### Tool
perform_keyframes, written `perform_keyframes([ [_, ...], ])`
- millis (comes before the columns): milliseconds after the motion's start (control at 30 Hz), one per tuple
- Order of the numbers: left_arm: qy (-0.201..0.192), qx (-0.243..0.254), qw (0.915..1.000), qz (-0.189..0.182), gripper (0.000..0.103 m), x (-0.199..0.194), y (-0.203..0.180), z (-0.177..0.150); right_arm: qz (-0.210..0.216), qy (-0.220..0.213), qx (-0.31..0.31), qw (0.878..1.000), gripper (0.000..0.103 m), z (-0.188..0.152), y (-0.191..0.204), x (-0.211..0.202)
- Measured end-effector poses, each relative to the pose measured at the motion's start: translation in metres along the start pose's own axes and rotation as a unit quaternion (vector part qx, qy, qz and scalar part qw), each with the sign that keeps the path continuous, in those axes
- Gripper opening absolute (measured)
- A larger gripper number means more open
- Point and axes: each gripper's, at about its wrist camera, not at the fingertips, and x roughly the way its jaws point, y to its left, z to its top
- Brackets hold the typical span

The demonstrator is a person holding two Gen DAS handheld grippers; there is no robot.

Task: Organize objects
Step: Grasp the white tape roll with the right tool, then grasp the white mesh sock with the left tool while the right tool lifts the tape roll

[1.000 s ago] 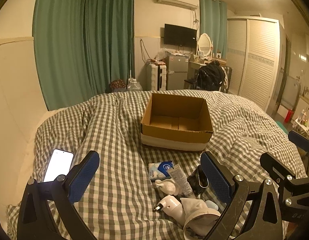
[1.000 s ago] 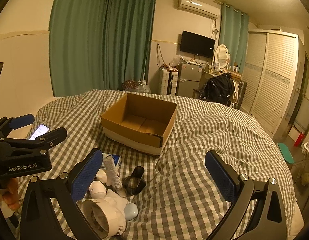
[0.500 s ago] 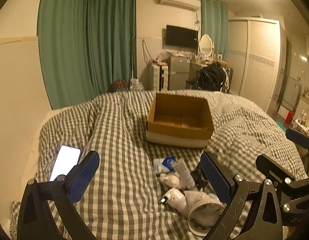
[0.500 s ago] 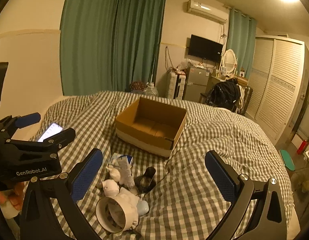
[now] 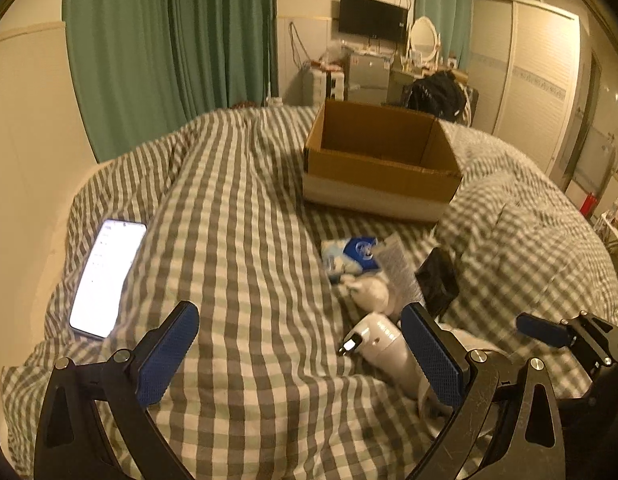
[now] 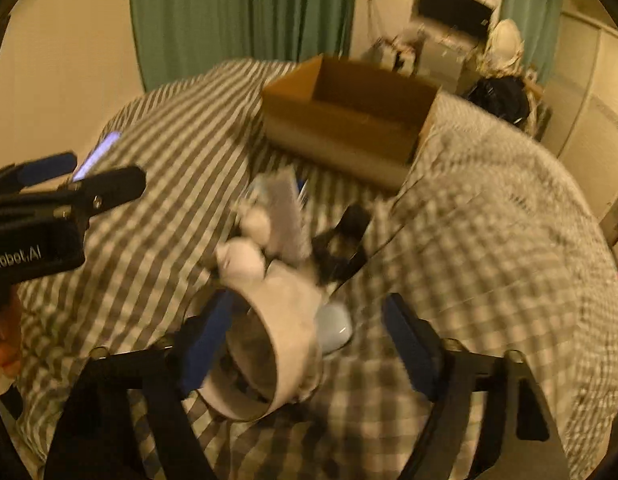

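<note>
Left gripper [image 5: 299, 354] with blue pads, jaws wide apart, nothing between them, over grey-white checked duvet [image 5: 245, 240]. Open brown cardboard box [image 5: 379, 164] near duvet's far edge. Lit smartphone [image 5: 107, 276] at left edge. White cylindrical device [image 5: 383, 346] beside right pad; blue-white packet [image 5: 353, 256] behind it.

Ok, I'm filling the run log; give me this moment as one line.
left gripper: open, empty | right gripper: closing around white cup, not yet clamped | cardboard box: no items visible inside

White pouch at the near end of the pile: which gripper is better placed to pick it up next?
Right. The right gripper already straddles the white pouch, jaws closing. The left gripper hangs open over bare checked blanket beside the pile.
</note>
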Motion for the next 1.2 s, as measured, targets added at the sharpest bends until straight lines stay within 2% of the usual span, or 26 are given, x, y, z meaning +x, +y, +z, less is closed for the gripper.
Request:
perform_keyframes([
  [33, 0.005, 0.000, 1.0000, 0.001, 0.103, 0.003, 0.000, -0.001, 0.004, 0.005, -0.002, 1.000, 0.052, -0.001, 0.000, 0.003],
  [100, 0.013, -0.001, 0.9999, 0.001, 0.103, 0.009, 0.000, -0.003, 0.016, 0.008, -0.002, 1.000, 0.042, -0.003, -0.001, 0.005],
  [200, 0.019, 0.000, 0.9998, -0.001, 0.103, 0.011, -0.002, -0.004, 0.034, 0.006, 0.006, 0.999, 0.021, -0.006, -0.006, 0.003],
  [233, 0.019, 0.002, 0.9998, 0.000, 0.103, 0.011, -0.003, -0.005, 0.039, 0.005, 0.006, 0.999, 0.019, -0.006, -0.007, 0.002],
  [433, 0.018, 0.012, 0.9998, -0.002, 0.103, 0.003, -0.011, -0.004, 0.038, -0.022, 0.006, 0.999, 0.011, 0.003, -0.007, -0.018],
  [633, 0.024, 0.025, 0.9991, -0.025, 0.103, -0.001, -0.029, -0.009, 0.001, -0.063, 0.010, 0.998, 0.009, 0.015, -0.025, -0.049],
  [833, 0.062, 0.044, 0.9936, -0.083, 0.103, 0.008, -0.063, -0.020, -0.023, -0.078, 0.048, 0.996, 0.009, 0.017, -0.063, -0.068],
  [1067, 0.105, 0.074, 0.9853, -0.112, 0.103, 0.036, -0.098, -0.032, -0.028, -0.071, 0.072, 0.994, 0.009, 0.010, -0.091, -0.059],
  [1133, 0.119, 0.075, 0.9836, -0.113, 0.102, 0.045, -0.102, -0.033, -0.022, -0.064, 0.074, 0.995, 0.009, 0.008, -0.093, -0.052],
  [1200, 0.134, 0.072, 0.9799, -0.129, 0.092, 0.053, -0.106, -0.035, -0.016, -0.061, 0.075, 0.995, 0.009, 0.006, -0.093, -0.046],
])
